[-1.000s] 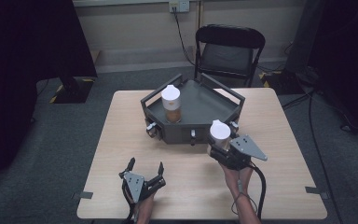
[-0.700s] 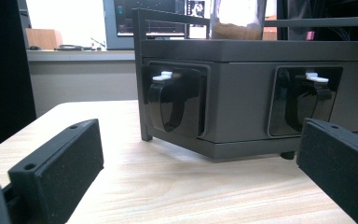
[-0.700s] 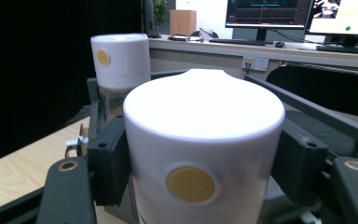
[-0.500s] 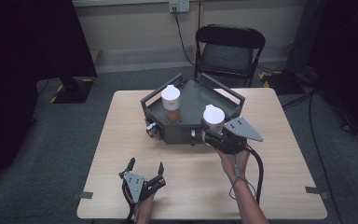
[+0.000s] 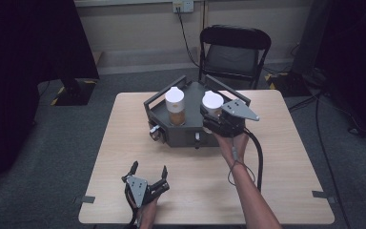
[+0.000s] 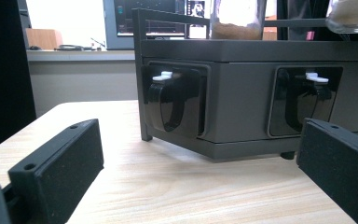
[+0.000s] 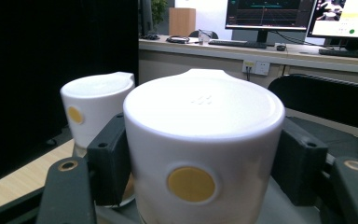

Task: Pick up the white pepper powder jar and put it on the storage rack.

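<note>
The right gripper (image 5: 213, 116) is clamped on a white-lidded jar (image 7: 200, 154), its two black jaws pressed against either side of the white lid, which bears a yellow dot facing the gripper's camera. It holds the jar over the dark grey rack (image 5: 181, 136) on the counter (image 5: 276, 157). Just beyond and to the left of the held jar stands a second jar (image 7: 95, 109) with the same white lid, seated in the rack and showing brown contents. The left gripper (image 5: 148, 174) rests low on the counter, jaws spread wide with nothing between them, facing the rack's front wall (image 6: 242, 102), well apart from it.
</note>
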Demonstrator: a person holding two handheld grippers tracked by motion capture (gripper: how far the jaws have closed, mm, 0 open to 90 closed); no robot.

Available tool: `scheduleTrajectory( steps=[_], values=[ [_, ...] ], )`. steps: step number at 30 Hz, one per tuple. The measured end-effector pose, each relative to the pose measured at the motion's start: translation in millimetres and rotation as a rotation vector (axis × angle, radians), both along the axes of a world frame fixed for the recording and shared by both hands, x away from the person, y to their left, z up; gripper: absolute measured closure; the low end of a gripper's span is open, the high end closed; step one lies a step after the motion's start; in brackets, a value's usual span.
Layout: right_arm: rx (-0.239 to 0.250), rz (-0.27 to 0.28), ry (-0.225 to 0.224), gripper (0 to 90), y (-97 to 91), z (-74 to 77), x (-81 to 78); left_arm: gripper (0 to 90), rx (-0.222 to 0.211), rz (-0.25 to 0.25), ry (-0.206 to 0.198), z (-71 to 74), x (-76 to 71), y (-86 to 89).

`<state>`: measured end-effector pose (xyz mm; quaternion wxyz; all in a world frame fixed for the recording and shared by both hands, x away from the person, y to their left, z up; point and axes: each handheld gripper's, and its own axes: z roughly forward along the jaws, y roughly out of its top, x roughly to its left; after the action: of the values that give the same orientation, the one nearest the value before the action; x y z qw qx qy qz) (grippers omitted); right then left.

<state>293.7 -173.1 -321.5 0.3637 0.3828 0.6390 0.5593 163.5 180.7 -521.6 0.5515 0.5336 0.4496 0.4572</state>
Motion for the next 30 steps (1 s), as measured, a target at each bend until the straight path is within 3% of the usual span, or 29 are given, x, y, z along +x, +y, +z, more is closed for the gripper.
scheduleTrajectory(
  steps=[7,10,16,20,30],
  values=[
    [0.014,-0.035,0.011,30.2,7.5,0.2,14.3,0.1,0.0,0.0,0.0,0.0,0.0,0.0],
    [-0.007,-0.052,0.008,30.2,13.1,2.7,20.4,0.1,0.0,0.0,0.0,0.0,0.0,0.0],
    [-0.002,-0.079,0.006,30.2,21.1,2.3,33.7,0.1,0.0,0.0,0.0,0.0,0.0,0.0],
    [0.001,-0.099,0.026,30.2,25.4,0.1,41.9,0.1,0.0,0.0,0.0,0.0,0.0,0.0],
    [-0.015,-0.11,0.039,30.2,31.8,-5.8,48.1,0.1,0.0,0.0,0.0,0.0,0.0,0.1]
  ],
)
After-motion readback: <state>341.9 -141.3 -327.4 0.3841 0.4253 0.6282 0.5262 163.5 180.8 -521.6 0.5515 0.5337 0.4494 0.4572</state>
